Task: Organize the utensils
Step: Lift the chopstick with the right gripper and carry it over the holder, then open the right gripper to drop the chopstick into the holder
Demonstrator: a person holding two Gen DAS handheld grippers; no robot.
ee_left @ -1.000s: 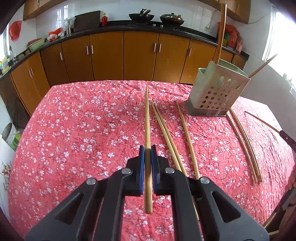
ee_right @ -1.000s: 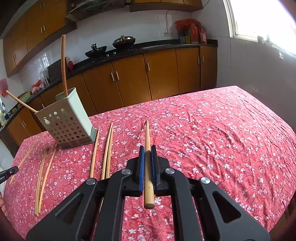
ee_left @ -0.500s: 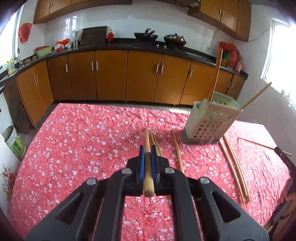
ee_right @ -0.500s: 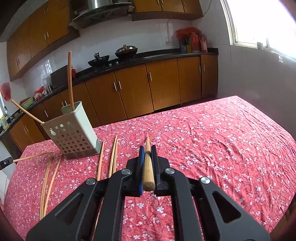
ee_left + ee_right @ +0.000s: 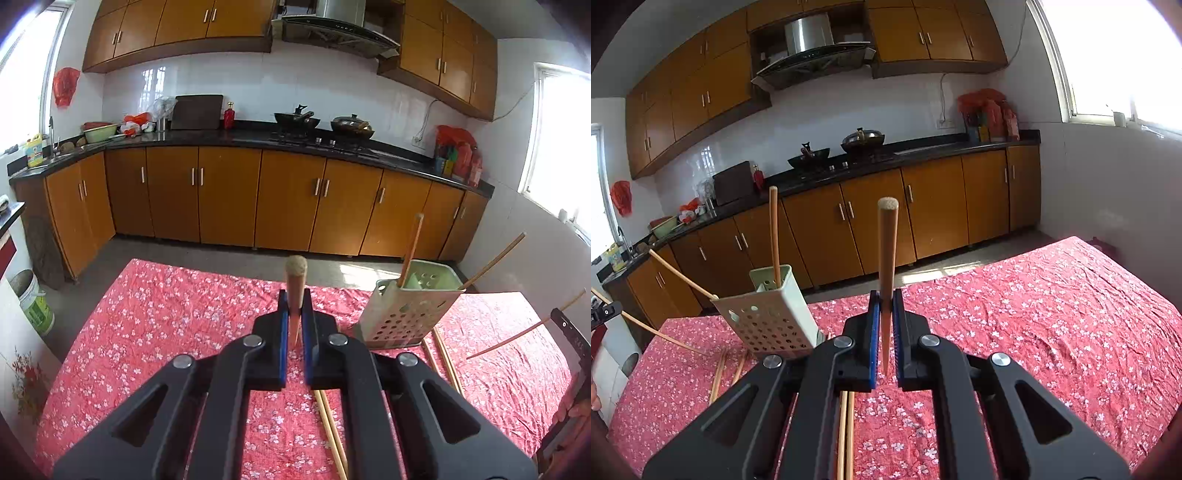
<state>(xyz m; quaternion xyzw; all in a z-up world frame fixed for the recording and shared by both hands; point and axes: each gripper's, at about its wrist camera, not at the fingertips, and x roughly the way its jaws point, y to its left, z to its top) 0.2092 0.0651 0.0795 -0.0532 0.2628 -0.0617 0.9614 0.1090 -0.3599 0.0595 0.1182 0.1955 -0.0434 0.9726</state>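
My left gripper (image 5: 294,321) is shut on a wooden chopstick (image 5: 295,284) and holds it lifted, its thick end pointing up and away. My right gripper (image 5: 885,317) is shut on another wooden chopstick (image 5: 886,258), also lifted and tilted up. The pale green perforated utensil holder (image 5: 404,308) stands on the table to the right of the left gripper. It also shows in the right wrist view (image 5: 772,317), to the left of the right gripper, with two chopsticks (image 5: 774,236) in it. The right gripper and its chopstick (image 5: 517,334) show at the right edge of the left view.
Loose chopsticks lie on the red flowered tablecloth (image 5: 147,325) below the left gripper (image 5: 328,428), beside the holder (image 5: 443,358), and under the right gripper (image 5: 846,432). Orange kitchen cabinets (image 5: 229,195) and a black counter stand beyond the table's far edge.
Both grippers have risen from the table with their chopsticks and tilted upward. The chopsticks now point up instead of lying along the cloth.
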